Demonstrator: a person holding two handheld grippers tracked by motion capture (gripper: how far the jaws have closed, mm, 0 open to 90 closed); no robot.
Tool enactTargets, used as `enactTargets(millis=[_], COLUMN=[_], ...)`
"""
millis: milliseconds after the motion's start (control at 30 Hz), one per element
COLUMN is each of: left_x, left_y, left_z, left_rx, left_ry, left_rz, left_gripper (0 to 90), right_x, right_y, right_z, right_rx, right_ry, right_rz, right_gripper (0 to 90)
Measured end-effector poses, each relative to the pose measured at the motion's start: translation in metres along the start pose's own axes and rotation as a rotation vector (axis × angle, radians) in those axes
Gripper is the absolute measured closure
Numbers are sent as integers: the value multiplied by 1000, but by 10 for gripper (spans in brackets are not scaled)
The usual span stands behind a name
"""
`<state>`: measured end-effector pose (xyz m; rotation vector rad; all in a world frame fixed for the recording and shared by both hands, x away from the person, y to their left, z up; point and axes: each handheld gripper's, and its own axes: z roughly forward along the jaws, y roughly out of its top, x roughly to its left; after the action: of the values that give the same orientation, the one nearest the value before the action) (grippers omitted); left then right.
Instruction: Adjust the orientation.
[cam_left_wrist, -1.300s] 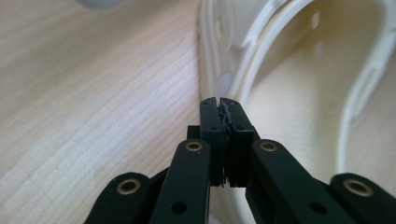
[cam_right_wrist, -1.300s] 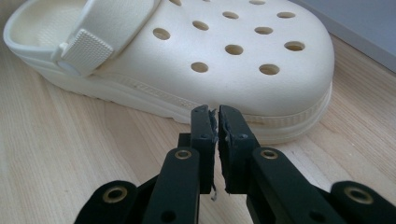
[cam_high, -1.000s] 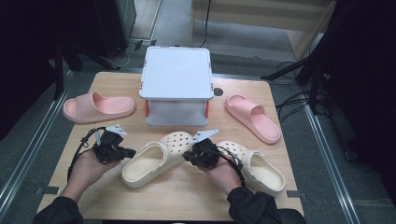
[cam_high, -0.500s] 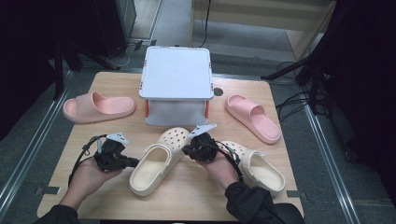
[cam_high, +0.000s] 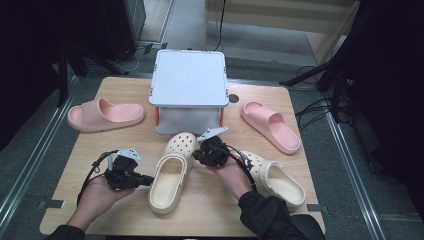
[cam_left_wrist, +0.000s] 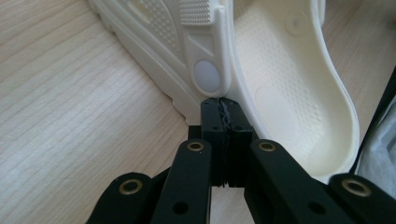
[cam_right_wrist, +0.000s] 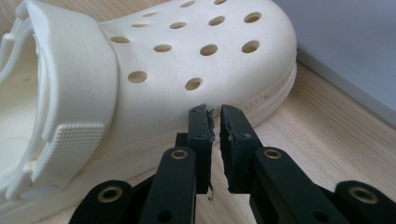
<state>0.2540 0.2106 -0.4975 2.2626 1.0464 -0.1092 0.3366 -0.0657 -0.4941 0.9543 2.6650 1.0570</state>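
Note:
A cream perforated clog (cam_high: 170, 182) lies on the wooden table (cam_high: 60, 200), toe toward a white box, heel toward me. My left gripper (cam_high: 150, 179) is shut and empty, its tips (cam_left_wrist: 223, 105) against the clog's (cam_left_wrist: 280, 70) side just below the strap rivet. My right gripper (cam_high: 196, 156) sits at the other side near the toe. Its jaws (cam_right_wrist: 213, 116) stand all but shut with a thin slit and nothing in it, just off the sole edge of the clog (cam_right_wrist: 187, 70). The second cream clog (cam_high: 277, 180) lies behind my right hand.
A white box (cam_high: 189, 95) stands at the table's middle back, right in front of the clog's toe. One pink slide (cam_high: 105, 114) lies at the left, another pink slide (cam_high: 272, 125) at the right. Dark floor and cables surround the table.
The clog between the grippers has turned from slanting to nearly lengthwise, its heel swinging right and toward me. My left hand moved nearer and right along with it. The right hand shifted slightly left.

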Motion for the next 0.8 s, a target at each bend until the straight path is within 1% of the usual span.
enactTargets(millis=[33,100,167,200,233,300,333,400,467,500,533,600,633,667,733,767,800], left_x=[-1,-3,-10,-12,-14,-16,-18,-16,-13,-11,-10,-8,-8,-5,-2,-1,0], left_y=[0,1,2,3,4,5,7,6,5,5,5,4,4,5,5,6,7], left_z=[1,3,9,11,13,14,15,14,11,9,6,1,1,-4,-8,-10,-12], left_rx=[1,3,10,11,16,18,24,23,12,7,-4,-28,-28,-44,-65,-81,-106], left_ry=[-10,-15,-28,-35,-40,-39,-32,-19,-18,-12,-15,-15,-15,-14,-3,-2,-4], left_rz=[4,8,31,31,41,45,51,46,27,21,11,6,6,-3,-6,-13,-3], left_gripper=[889,889,885,885,878,862,856,834,821,810,803,781,751,711,637,599,571], right_x=[0,-1,-2,-1,-1,-2,-2,-4,-4,-4,-4,-3,-3,-3,-2,-1,0], right_y=[1,1,3,3,4,4,4,4,5,5,5,6,6,5,4,2,1], right_z=[0,1,3,3,4,4,4,3,2,1,-1,-5,-5,-11,-18,-22,-25], right_rx=[-1,-1,-9,-9,-13,-13,-14,-15,-17,-19,-20,-27,-27,-39,-51,-55,-59], right_ry=[-4,-6,-17,-25,-30,-32,-37,-29,-22,-21,-17,-8,-8,16,30,37,42], right_rz=[-1,3,-4,0,-2,-5,-3,-6,-2,-6,-12,-16,-16,-25,-32,-35,-40], right_gripper=[833,834,844,849,849,849,846,827,817,817,814,803,803,770,727,700,673])
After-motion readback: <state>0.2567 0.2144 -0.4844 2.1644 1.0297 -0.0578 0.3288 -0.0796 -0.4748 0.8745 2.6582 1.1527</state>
